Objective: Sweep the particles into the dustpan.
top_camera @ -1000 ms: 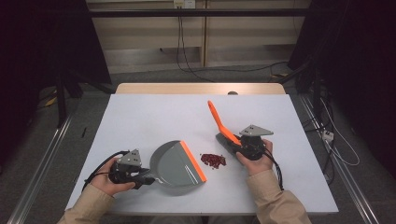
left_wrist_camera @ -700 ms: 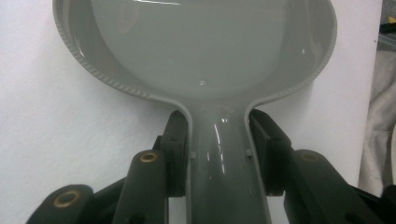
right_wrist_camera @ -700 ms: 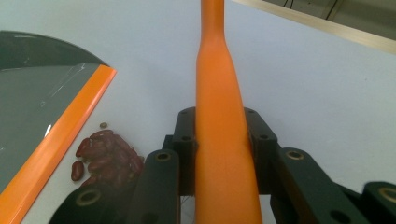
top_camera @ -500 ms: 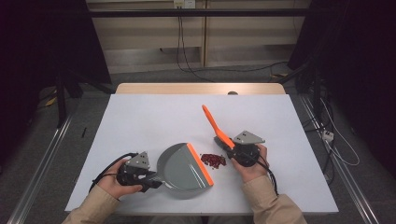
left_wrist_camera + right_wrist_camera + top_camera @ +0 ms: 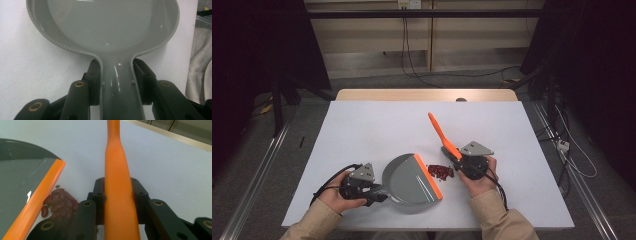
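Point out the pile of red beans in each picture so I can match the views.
High view: beans lie low centre, between the dustpan's orange lip and the right gripper.
Left gripper view: not in it.
Right gripper view: beans lie lower left, beside the lip.
Shared landmark: that orange lip.

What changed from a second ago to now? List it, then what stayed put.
The grey dustpan swung in the left tool, its orange lip now close beside the red beans. The right tool shifted the orange brush slightly toward the pan, crowding the beans. Both grips stayed shut; the table unchanged.
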A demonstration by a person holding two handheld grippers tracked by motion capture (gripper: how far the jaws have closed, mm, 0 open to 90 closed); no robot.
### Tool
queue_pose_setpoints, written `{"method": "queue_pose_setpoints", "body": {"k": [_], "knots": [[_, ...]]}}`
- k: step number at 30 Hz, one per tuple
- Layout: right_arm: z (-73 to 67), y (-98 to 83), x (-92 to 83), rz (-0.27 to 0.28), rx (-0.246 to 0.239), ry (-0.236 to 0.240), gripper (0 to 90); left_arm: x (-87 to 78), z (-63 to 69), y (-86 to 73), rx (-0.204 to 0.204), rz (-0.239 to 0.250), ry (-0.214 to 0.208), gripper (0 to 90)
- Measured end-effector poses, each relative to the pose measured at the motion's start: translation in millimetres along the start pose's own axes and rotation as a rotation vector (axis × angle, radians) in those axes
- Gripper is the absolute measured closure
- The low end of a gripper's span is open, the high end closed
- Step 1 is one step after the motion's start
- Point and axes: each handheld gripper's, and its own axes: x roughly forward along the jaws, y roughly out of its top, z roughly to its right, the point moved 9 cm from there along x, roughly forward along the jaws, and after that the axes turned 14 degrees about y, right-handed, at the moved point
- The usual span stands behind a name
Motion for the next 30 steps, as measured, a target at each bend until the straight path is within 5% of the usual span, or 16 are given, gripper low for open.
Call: {"method": "queue_pose_setpoints", "body": {"k": [30], "knots": [[-20.2, 1.4, 4.8, 0.02, 0.074, -0.007, 70.9, 3.8, 4.2, 4.6, -0.009, -0.014, -0.006, 62.4]]}}
